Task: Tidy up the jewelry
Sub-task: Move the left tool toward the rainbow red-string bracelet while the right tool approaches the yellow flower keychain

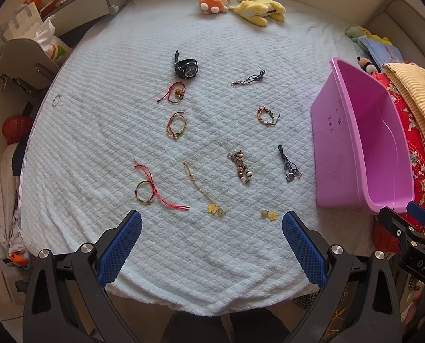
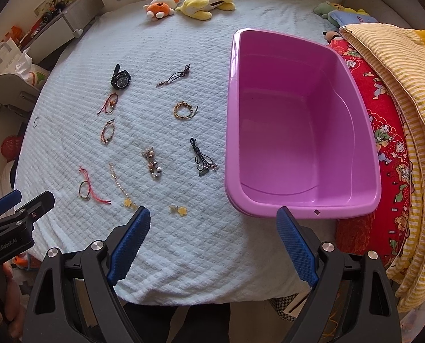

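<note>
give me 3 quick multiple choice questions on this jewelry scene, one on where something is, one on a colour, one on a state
1. Where does the black watch lie?
A. inside the tub
B. on the pale blanket, at the far end of the left column of jewelry
C. between the left gripper's fingers

2. What colour is the plastic tub?
A. pink-purple
B. green
C. white

3. What state is the tub in?
A. full of bracelets
B. upside down
C. empty

Answers:
1 B: the watch rests on the blanket, just beyond the red cord bracelet.
2 A: its walls and floor are pink-purple in both views.
3 C: the right wrist view shows its bare floor.
</note>
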